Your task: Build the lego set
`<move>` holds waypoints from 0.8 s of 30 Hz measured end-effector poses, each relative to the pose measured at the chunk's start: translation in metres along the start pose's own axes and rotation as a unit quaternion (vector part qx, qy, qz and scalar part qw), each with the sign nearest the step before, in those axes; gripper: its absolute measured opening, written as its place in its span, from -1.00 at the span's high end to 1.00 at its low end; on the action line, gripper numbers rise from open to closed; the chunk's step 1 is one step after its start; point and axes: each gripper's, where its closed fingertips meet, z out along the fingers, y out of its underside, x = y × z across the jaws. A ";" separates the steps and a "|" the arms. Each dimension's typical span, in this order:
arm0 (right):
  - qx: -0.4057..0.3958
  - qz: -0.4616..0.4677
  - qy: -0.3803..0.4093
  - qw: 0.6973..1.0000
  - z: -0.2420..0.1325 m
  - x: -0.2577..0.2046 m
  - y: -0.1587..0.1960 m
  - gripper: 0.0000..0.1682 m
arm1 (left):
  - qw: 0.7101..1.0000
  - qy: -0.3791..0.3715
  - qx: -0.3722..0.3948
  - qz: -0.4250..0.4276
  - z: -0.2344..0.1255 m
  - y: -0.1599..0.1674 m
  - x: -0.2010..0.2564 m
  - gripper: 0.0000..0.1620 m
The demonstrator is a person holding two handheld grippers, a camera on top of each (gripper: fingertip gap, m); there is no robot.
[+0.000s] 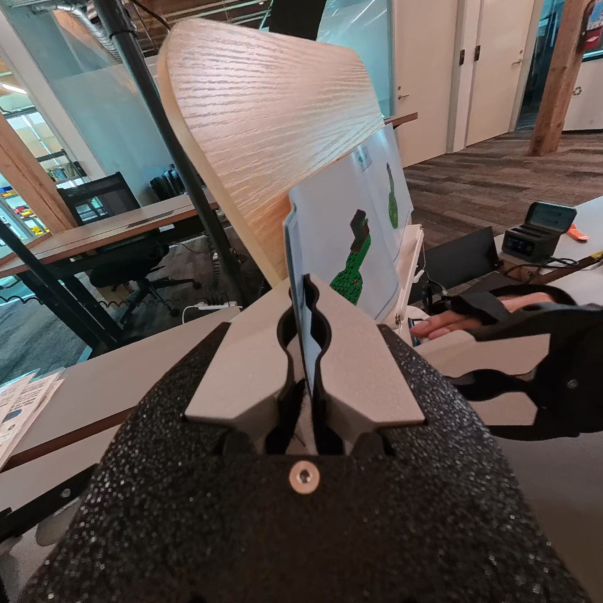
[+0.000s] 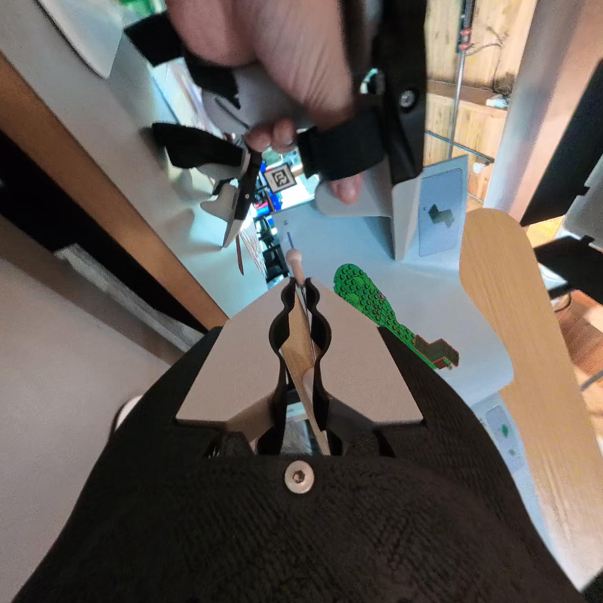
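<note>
The open instruction booklet (image 1: pixel 342 235) stands on a wooden book stand (image 1: pixel 267 130) and shows a green Lego build (image 1: pixel 350 274). My left gripper (image 1: pixel 306 287) is shut on the near edge of one booklet page. My right gripper (image 2: pixel 301 283) is shut on a thin wooden strip (image 2: pixel 298 346) of the stand, beside a wire page holder with a wooden peg (image 2: pixel 295 261). The right wrist view also shows the page (image 2: pixel 408 293), the stand's back (image 2: pixel 509 310) and the left gripper (image 2: pixel 235 222) under a hand (image 2: pixel 293 65). The right gripper (image 1: pixel 456 378) also shows at the right of the left wrist view. No loose bricks are in view.
The stand sits on a white table (image 1: pixel 130 375). Printed leaflets (image 1: pixel 23 411) lie at its left edge. A black open case (image 1: pixel 538 235) and cables sit at the right. Desks, an office chair (image 1: pixel 130 270) and a black pole (image 1: pixel 156 130) stand beyond. There is about 8 cm between the tips of the two grippers.
</note>
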 end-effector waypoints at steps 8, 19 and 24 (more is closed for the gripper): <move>-0.006 0.232 0.091 0.968 0.007 0.045 0.008 0.96 | 1.000 -0.011 -0.017 -0.007 -0.003 0.003 0.000 1.00; -0.027 0.397 0.190 0.898 -0.079 0.092 0.070 0.59 | 0.994 -0.104 -0.034 -0.018 -0.041 0.013 -0.006 0.72; -0.177 0.427 0.223 0.858 -0.141 0.092 0.179 0.62 | 0.982 -0.158 0.052 -0.089 -0.071 0.015 0.004 0.71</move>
